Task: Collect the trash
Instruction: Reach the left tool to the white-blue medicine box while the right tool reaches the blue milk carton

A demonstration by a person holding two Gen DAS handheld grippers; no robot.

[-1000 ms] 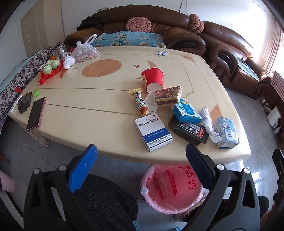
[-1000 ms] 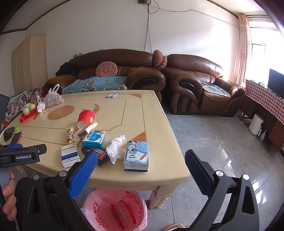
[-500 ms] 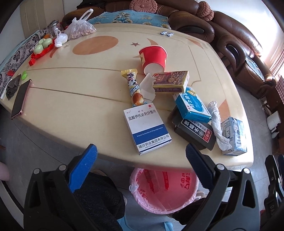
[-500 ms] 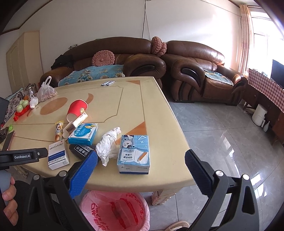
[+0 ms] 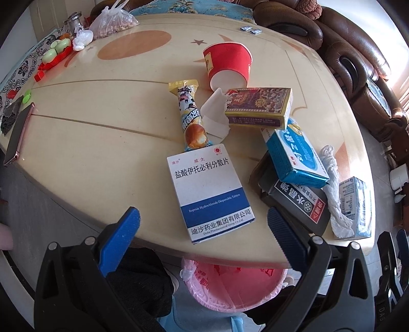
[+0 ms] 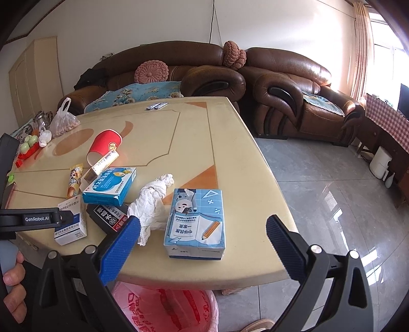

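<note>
Trash lies near the front edge of the cream table (image 5: pixel 102 132). My left gripper (image 5: pixel 203 226) is open, its jaws on either side of a white-and-blue medicine box (image 5: pixel 208 196). Beyond it lie a snack wrapper (image 5: pixel 190 115), a tipped red paper cup (image 5: pixel 227 67), a gold-brown box (image 5: pixel 258 106), a blue box (image 5: pixel 294 153) on a black box (image 5: pixel 294 201), and a crumpled tissue (image 5: pixel 334 194). My right gripper (image 6: pixel 203 238) is open just short of a light-blue carton (image 6: pixel 195 224), the tissue (image 6: pixel 152 204) to its left. A pink-lined bin (image 5: pixel 235 283) stands under the table edge.
A phone (image 5: pixel 18 135), a red fruit tray (image 5: pixel 55 55), a plastic bag of nuts (image 5: pixel 112 21) and a jar stand at the table's far left. Brown leather sofas (image 6: pixel 281 84) lie behind and to the right. The left gripper's body (image 6: pixel 30 219) shows in the right wrist view.
Both grippers have moved forward and down toward the table. The medicine box now sits between the left jaws and the blue carton is close in front of the right gripper. Both stayed open.
</note>
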